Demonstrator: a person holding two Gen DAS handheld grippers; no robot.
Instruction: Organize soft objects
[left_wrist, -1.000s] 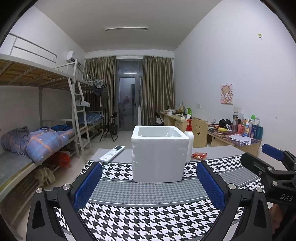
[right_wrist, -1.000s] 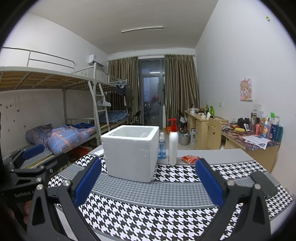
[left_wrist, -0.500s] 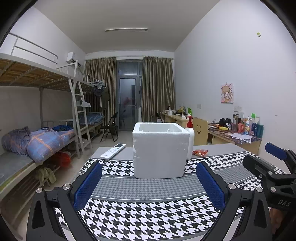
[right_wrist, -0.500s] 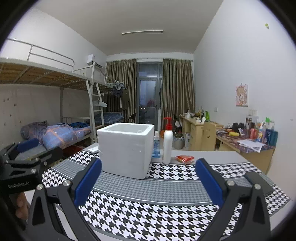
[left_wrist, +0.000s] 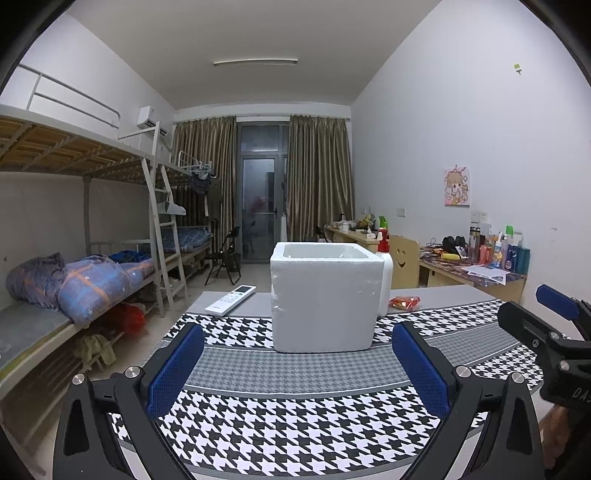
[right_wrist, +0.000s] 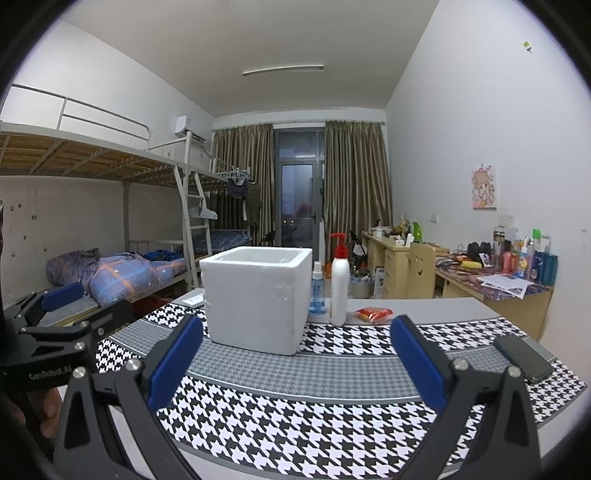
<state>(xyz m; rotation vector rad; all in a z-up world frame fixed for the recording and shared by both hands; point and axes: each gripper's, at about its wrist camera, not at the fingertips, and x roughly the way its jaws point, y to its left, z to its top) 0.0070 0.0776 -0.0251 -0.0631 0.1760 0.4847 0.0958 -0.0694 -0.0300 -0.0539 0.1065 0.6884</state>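
Observation:
A white foam box (left_wrist: 325, 299) stands open-topped on the houndstooth mat (left_wrist: 295, 428); it also shows in the right wrist view (right_wrist: 258, 295). My left gripper (left_wrist: 297, 363) is open and empty, held near the table's front edge, well short of the box. My right gripper (right_wrist: 295, 363) is open and empty, level with it on the right. Each gripper shows at the edge of the other's view. A small red-orange packet (right_wrist: 373, 314) lies behind the box to the right. No soft object shows outside the box; the box's inside is hidden.
A white pump bottle (right_wrist: 339, 284) and a small blue spray bottle (right_wrist: 317, 288) stand right behind the box. A white remote (left_wrist: 231, 294) lies at the back left. A black phone (right_wrist: 522, 356) lies at the mat's right. Bunk beds stand left, desks right.
Both grippers have lowered and drawn back a little, so the box sits lower and smaller in view. Both stay open and empty.

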